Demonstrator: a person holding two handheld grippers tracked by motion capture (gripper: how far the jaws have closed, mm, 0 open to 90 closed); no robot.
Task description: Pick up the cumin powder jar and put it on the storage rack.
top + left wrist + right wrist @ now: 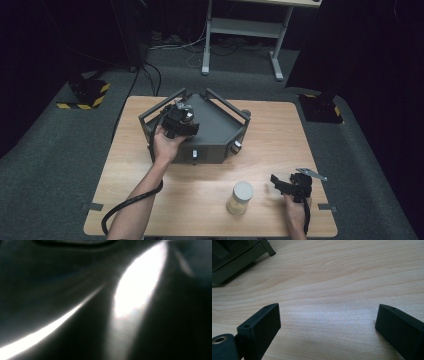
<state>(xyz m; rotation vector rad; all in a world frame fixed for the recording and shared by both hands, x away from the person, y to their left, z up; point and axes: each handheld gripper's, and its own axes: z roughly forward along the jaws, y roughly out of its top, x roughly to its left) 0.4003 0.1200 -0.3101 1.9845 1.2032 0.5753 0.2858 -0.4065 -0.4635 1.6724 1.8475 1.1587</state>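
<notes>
High view: a dark grey metal box-shaped device with a raised tube frame point(215, 131) is seen standing on the far half of the light wooden table point(150, 197), turned at an angle, with small knobs on its near front face. The left gripper point(181, 120) is held over the left part of the device's top, pointed down onto it; whether it touches the surface cannot be told. In the left gripper view the picture is blurred to dark metal and bright glare, so the jaws are not made out there; they are taken to be closed, apparently with nothing between them. The left gripper's black cable point(125, 205) is seen trailing along the forearm to the near edge.

The right gripper point(278, 182) is rested low at the near right of the table, pointed left. In the right gripper view its jaws are spread wide apart over bare wood, nothing between them. A cream-filled jar with a pale round lid point(240, 198) is stood upright near the table's near edge, just left of the right gripper and apart from it.
</notes>
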